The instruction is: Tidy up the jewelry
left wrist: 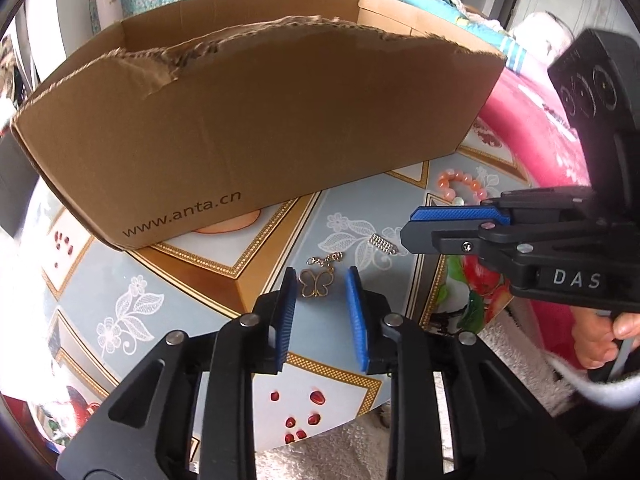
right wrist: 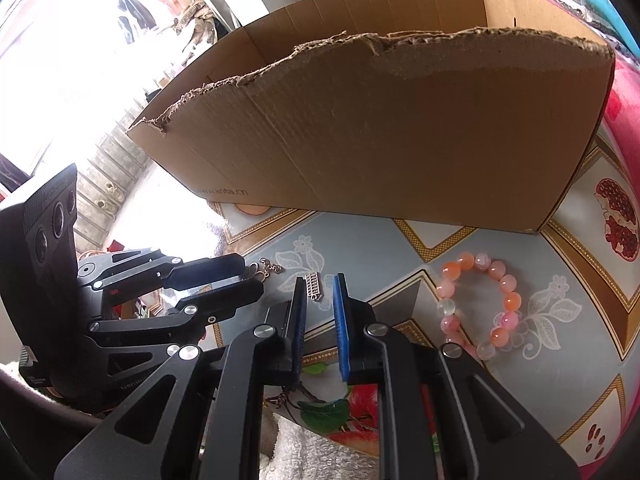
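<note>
Jewelry is spread on the patterned blue, gold and white tablecloth [left wrist: 168, 280] in front of a torn brown cardboard box [left wrist: 256, 128] printed "www.anta.cn". A gold-coloured butterfly pendant with an open wire outline and a short chain [left wrist: 318, 283] is seen between the blue-padded tips of the left gripper [left wrist: 320, 286], whose jaws are held apart on either side of it without touching it. A small silver ladder-shaped charm [right wrist: 314, 286] is framed just beyond the tips of the right gripper [right wrist: 320, 292]; its jaws are also parted, with a narrow gap, and nothing is clamped. In the left wrist view the same charm is found between the pendant and the right gripper's tip.

A bracelet of round pink, orange and clear beads [right wrist: 480, 304] is laid in a loose ring on the cloth toward the right edge of the table, well apart from the charm and near the box's front right corner. The table's near edge is bordered by white fluffy fabric [left wrist: 516, 356]. A pink cloth [left wrist: 532, 128] is seen beyond the right edge.
</note>
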A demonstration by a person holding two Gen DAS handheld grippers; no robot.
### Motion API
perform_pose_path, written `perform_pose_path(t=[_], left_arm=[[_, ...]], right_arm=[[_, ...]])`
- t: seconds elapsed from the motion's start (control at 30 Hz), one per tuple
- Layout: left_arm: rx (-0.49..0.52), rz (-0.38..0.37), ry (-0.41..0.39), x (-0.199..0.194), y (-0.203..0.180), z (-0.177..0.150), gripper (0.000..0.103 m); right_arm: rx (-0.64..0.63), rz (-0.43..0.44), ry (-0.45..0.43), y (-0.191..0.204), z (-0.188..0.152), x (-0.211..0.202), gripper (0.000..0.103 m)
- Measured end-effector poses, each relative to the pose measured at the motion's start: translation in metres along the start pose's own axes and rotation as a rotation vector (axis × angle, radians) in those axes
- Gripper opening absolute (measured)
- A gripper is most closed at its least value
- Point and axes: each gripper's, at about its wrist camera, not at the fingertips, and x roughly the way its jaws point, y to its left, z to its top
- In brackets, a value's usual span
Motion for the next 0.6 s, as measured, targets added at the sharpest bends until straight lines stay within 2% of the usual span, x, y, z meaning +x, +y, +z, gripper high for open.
perform_pose_path(t=[0.1, 0.17, 0.23, 0.33, 0.37, 0.6], left_arm=[[0.061, 0.086, -0.011, 0.004, -0.016, 0.0, 0.019], [0.078, 0.094, -0.019, 0.007, -0.023, 0.0, 0.014], [0.088, 0.105, -0.022, 0.008, -0.026, 0.0, 0.014], [0.08, 0.09, -0.03, 0.008, -0.025, -0.001, 0.013], [0.074, 0.081, -0.034, 0.007, -0.024, -0.001, 0.001], [0.04, 0.031, -0.035, 0.001, -0.011, -0.002, 0.0]], right_arm=[[0.001, 0.001, -0.001, 0.0, 0.0, 0.0, 0.014], [0.004, 0.002, -0.005, -0.001, -0.001, -0.001, 0.014], [0.007, 0.002, -0.008, -0.003, -0.001, -0.002, 0.014], [0.011, 0.003, -0.012, -0.004, -0.001, -0.004, 0.014], [0.011, 0.003, -0.013, -0.005, -0.002, -0.004, 0.014], [0.011, 0.003, -0.016, -0.005, -0.002, -0.006, 0.014]])
